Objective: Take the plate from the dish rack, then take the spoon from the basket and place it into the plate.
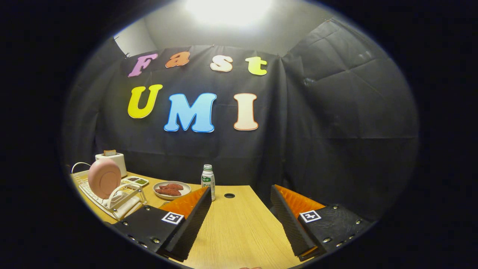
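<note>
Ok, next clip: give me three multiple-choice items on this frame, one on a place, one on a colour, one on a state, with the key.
1. Where is the plate?
A. Standing on edge in the dish rack
B. Flat on the table between the fingers
C. On top of the toaster

2. What colour is that plate?
A. Blue
B. Pink
C. Green

3. How is the gripper?
A. Shut on the bottle
B. Shut on the plate
C. Open, holding nothing

Key:
1 A: the plate stands upright in the white wire rack, off to the side of the fingers, in front of the toaster.
2 B: its face is plainly pink.
3 C: the fingers stand wide apart over bare wooden table, with the bottle beyond them.
</note>
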Tool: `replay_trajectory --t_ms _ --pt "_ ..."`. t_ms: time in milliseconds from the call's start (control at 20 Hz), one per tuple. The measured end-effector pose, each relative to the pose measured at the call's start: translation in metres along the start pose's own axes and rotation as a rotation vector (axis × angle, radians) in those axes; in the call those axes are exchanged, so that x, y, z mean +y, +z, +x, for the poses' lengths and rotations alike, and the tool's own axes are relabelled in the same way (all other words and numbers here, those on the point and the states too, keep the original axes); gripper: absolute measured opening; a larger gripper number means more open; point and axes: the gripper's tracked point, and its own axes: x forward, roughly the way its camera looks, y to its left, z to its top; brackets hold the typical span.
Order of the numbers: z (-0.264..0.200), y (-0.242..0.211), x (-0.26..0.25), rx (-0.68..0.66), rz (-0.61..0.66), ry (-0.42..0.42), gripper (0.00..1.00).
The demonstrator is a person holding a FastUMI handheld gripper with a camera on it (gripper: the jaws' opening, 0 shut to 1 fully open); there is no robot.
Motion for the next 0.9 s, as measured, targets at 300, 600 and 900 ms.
replay_trajectory --t_ms 300,600,900 --pt "-0.036 0.054 0.028 -0.021 0.013 0.003 0.97" --pt "-0.046 0.096 0.076 -0.048 0.042 0.066 0.97" --pt "-0.037 0.119 0.151 -0.039 0.054 0.189 0.97"
